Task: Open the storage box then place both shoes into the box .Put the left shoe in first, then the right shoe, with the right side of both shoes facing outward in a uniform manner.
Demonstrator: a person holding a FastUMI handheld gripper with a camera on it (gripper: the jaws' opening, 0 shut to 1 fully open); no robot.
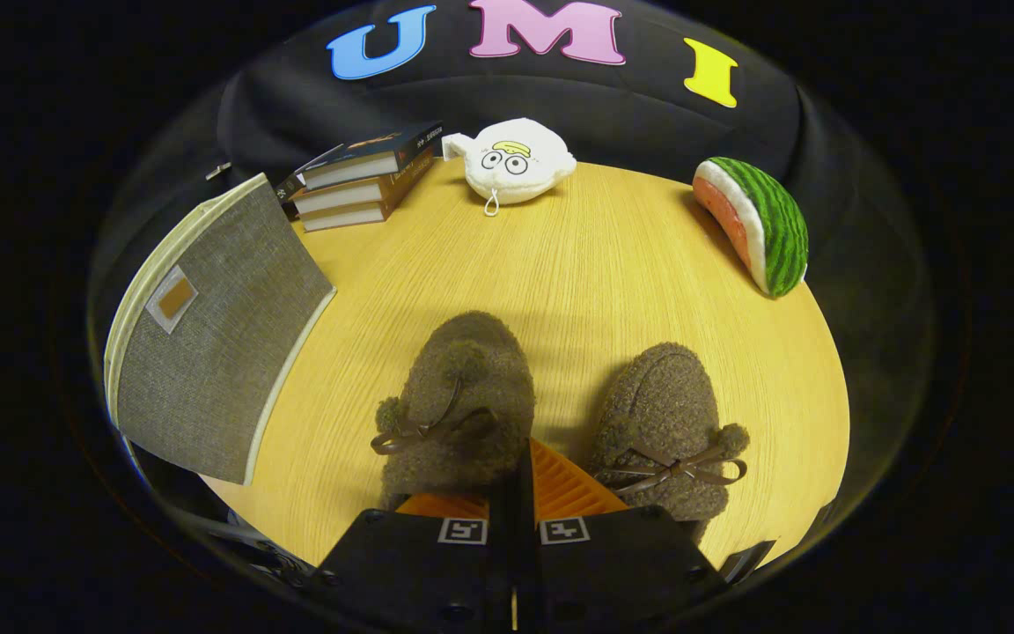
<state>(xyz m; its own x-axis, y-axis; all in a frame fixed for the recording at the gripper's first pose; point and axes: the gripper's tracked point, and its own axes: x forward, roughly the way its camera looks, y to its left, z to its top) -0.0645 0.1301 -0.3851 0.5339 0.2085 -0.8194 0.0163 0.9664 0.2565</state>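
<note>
A light wooden table (577,264) carries everything. Two fuzzy brown shoes (463,401) and (670,423) lie side by side near its front edge, toes toward the back. A grey fabric storage box (208,343) sits at the left edge. Along the back edge lie a stack of books (362,180) and a white plush toy (516,163); a watermelon-slice toy (758,224) rests at the back right corner.

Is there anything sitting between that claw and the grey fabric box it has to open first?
Nothing visible blocks the way. The claw, its fingers closed together and holding nothing, sits low between the two fuzzy brown shoes. The grey storage box stands off to its left, lid still shut, with only bare wooden table between them past the left shoe.
</note>
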